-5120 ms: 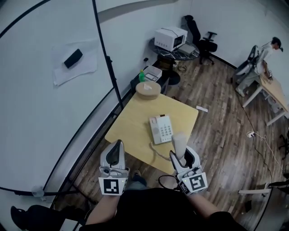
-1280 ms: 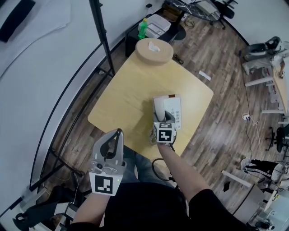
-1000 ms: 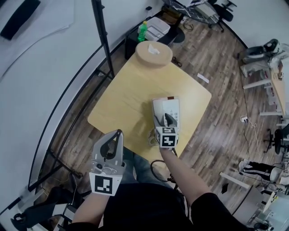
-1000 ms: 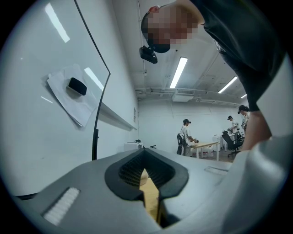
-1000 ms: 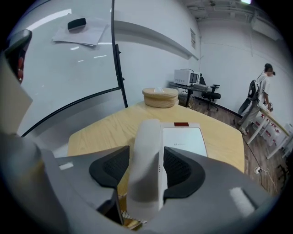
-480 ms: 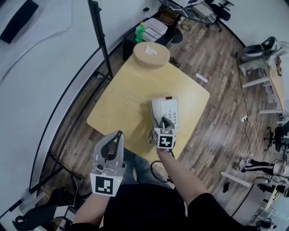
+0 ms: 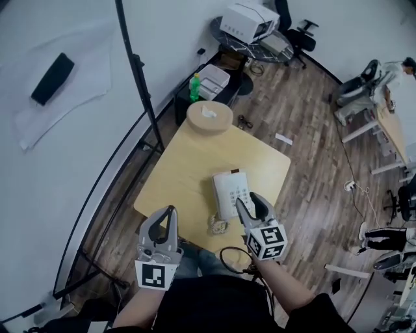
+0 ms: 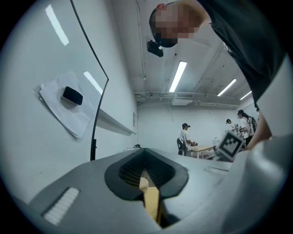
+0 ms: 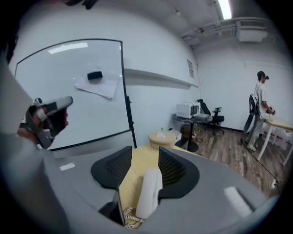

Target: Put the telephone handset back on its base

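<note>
At tabletop (image 7: 185, 162) near edge, left side: left tongs (image 7: 168, 214) hover, tips pointing across the top. Jaws pressed together, only a sliver of a gap, nothing in them.

Near edge, right side: right tongs (image 7: 250, 203) hover just behind the phone, marker cube toward the person. Jaws wide apart, pads not pressing on anything. The right gripper view looks through the gap onto the handset (image 9: 149, 192), with the coiled cord (image 9: 130, 218) low in frame. Handset sits beyond the pads and is not gripped.

Handset lies lengthwise on the left side of the base (image 7: 238, 188), in the cradle as far as the head view shows. Keypad is on the right side of the base. Phone sits in the near-right part of the tabletop, slightly skewed to the edges. Cord is bunched on the tabletop at the near edge, just beside the base's near-left corner, between the two tongs.

Far corner of tabletop: round wooden box (image 7: 209, 117) with something white on its lid. Rest of the top is bare wood.

Past the far corner, off the tabletop: green bottle (image 7: 194, 86) beside a low white unit. Further back, round table with a white appliance (image 7: 246, 19) and an office chair (image 7: 296, 36).

Left wall: whiteboard (image 7: 39, 182) with a paper sheet (image 7: 84, 104) and black eraser (image 7: 52, 79) stuck on it. Person (image 7: 393, 75) at a desk far right.
</note>
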### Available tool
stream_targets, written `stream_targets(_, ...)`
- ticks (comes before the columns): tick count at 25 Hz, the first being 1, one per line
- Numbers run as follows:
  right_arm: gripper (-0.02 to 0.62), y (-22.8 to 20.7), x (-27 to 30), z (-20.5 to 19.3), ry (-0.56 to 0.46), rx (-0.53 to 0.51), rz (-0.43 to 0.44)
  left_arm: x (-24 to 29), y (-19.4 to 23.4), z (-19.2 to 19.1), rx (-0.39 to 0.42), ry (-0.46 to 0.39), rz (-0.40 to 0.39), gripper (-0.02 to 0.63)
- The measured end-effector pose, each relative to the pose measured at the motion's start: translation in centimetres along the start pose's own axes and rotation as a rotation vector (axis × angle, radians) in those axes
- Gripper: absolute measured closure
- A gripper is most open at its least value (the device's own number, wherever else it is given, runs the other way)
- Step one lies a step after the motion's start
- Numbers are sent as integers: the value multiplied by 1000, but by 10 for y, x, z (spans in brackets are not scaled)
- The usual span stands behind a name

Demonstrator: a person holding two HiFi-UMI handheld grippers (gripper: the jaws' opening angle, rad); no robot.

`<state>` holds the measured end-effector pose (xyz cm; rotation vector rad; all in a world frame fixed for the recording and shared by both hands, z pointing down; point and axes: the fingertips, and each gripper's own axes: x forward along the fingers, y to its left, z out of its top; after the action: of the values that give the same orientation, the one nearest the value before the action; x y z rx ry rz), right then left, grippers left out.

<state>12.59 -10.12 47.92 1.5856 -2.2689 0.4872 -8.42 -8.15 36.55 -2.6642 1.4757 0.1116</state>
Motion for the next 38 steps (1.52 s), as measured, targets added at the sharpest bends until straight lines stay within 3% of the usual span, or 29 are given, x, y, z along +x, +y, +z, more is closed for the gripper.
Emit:
stream_targets(6, 515, 5, -85, 81, -215, -207, -51, 6, -13, 47, 43, -30, -29, 606)
stream_targets(12, 584, -1, -114, 96, -325, -224, -97, 15, -31, 73, 75, -59, -80, 606)
stream_targets(18, 586, -11, -130, 93, -357, -186, -142, 13, -36, 87, 72, -117, -66, 606)
stream_targets(38, 589, -22, -132, 90, -343, -179, -165, 20, -33, 89, 76, -93, -72, 606)
